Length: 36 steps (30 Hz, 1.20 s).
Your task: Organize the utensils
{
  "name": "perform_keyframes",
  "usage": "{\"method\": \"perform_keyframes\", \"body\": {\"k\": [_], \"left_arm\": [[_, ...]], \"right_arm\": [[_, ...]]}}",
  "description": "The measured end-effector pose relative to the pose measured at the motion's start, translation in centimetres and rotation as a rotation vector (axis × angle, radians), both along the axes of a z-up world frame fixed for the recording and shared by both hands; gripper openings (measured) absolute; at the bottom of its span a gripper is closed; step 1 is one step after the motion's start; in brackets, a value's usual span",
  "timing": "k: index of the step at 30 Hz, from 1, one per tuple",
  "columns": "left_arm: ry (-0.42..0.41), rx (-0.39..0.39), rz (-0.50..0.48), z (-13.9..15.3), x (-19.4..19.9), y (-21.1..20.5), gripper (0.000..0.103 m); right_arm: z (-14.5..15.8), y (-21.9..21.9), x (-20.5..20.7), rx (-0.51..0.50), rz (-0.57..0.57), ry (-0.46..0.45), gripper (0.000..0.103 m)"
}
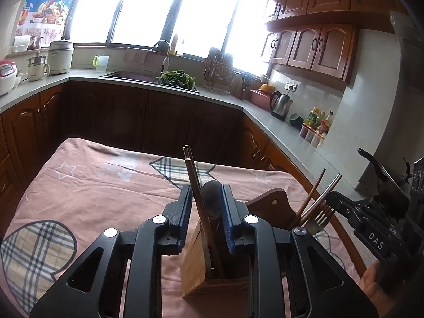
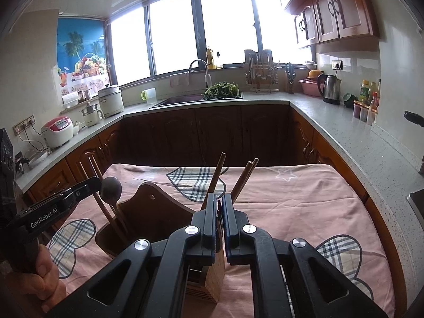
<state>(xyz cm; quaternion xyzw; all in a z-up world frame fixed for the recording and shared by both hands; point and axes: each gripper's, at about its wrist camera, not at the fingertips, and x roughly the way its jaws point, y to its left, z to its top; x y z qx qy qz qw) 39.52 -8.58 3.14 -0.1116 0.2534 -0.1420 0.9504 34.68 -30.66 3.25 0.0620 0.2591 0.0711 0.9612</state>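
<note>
A wooden utensil holder (image 1: 196,259) with a light bamboo front and a dark brown back panel (image 2: 148,212) stands on the pink cloth (image 1: 92,185). My left gripper (image 1: 206,189) hangs over it, jaws open. A dark wooden spoon (image 1: 212,198) and brown chopsticks (image 1: 193,180) stand upright between its blue pads. The right wrist view shows the spoon head (image 2: 111,185) at the left gripper's (image 2: 96,181) tip. My right gripper (image 2: 219,196) is over the bamboo part (image 2: 212,281), shut to a thin slit. In the left wrist view its tip (image 1: 331,198) meets a tines-up metal fork (image 1: 322,216).
More chopsticks (image 2: 218,175) lean out of the holder past the right fingers. A hand (image 2: 45,265) holds the left gripper's handle. A grey counter (image 2: 344,137) runs close along the table's right side, with a kettle (image 2: 330,88) and bottles. The sink (image 2: 185,99) is far behind.
</note>
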Motion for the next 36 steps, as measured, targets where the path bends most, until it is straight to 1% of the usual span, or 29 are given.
{"method": "perform_keyframes", "body": {"k": [2, 6, 7, 8, 11, 13, 14, 15, 16, 17, 18, 19, 21, 22, 24, 26, 27, 36], "left_arm": [[-0.003, -0.001, 0.0, 0.1, -0.2, 0.0, 0.03], [-0.009, -0.003, -0.001, 0.5, -0.6, -0.2, 0.044], [-0.011, -0.002, 0.0, 0.6, -0.7, -0.2, 0.046], [-0.013, 0.001, 0.0, 0.6, -0.8, -0.3, 0.048], [-0.018, 0.007, 0.001, 0.9, -1.1, -0.4, 0.054], [-0.021, 0.008, 0.004, 1.1, -1.4, -0.3, 0.066], [-0.023, 0.009, 0.009, 1.2, -1.6, -0.3, 0.07], [-0.027, 0.01, 0.015, 1.3, -1.8, -0.2, 0.077], [-0.032, 0.01, 0.021, 1.4, -2.1, -0.1, 0.079], [-0.035, 0.011, 0.026, 1.4, -2.3, 0.0, 0.082], [-0.035, 0.014, 0.032, 1.5, -2.5, 0.1, 0.086], [-0.035, 0.015, 0.037, 1.6, -2.7, 0.2, 0.092], [-0.038, 0.017, 0.046, 1.7, -3.1, 0.4, 0.096], [-0.04, 0.021, 0.048, 1.8, -3.4, 0.5, 0.099], [-0.034, 0.036, 0.056, 1.8, -3.9, 0.8, 0.103], [-0.027, 0.048, 0.063, 1.6, -4.7, 1.2, 0.103], [-0.023, 0.048, 0.064, 1.5, -5.1, 1.5, 0.103], [0.03, -0.009, 0.083, 0.2, -9.6, 4.7, 0.103]], "right_arm": [[0.4, 0.0, -0.3, -0.001, -0.007, -0.015, 0.007], [1.1, -0.5, -0.5, 0.011, -0.018, -0.03, 0.008], [1.2, -0.6, -0.6, 0.014, -0.022, -0.035, 0.008], [1.3, -0.7, -0.7, 0.016, -0.024, -0.039, 0.01], [1.7, -0.9, -1.2, 0.019, -0.035, -0.058, 0.023], [2.0, -1.1, -1.6, 0.018, -0.047, -0.079, 0.026], [2.2, -1.2, -1.8, 0.018, -0.054, -0.087, 0.028], [2.3, -1.4, -2.0, 0.023, -0.061, -0.093, 0.03], [2.4, -1.6, -2.1, 0.031, -0.065, -0.098, 0.032], [2.5, -1.8, -2.3, 0.04, -0.069, -0.102, 0.037], [2.5, -2.0, -2.5, 0.047, -0.074, -0.106, 0.044], [2.5, -2.2, -2.6, 0.051, -0.077, -0.11, 0.048], [2.5, -2.4, -3.0, 0.056, -0.078, -0.114, 0.06], [2.4, -2.4, -3.2, 0.065, -0.074, -0.114, 0.063], [2.3, -2.6, -3.8, 0.089, -0.063, -0.115, 0.081], [2.1, -2.7, -4.6, 0.106, -0.062, -0.122, 0.09], [1.9, -2.7, -5.1, 0.114, -0.062, -0.123, 0.093], [0.3, -2.9, -9.3, 0.183, -0.057, -0.088, 0.094]]}}
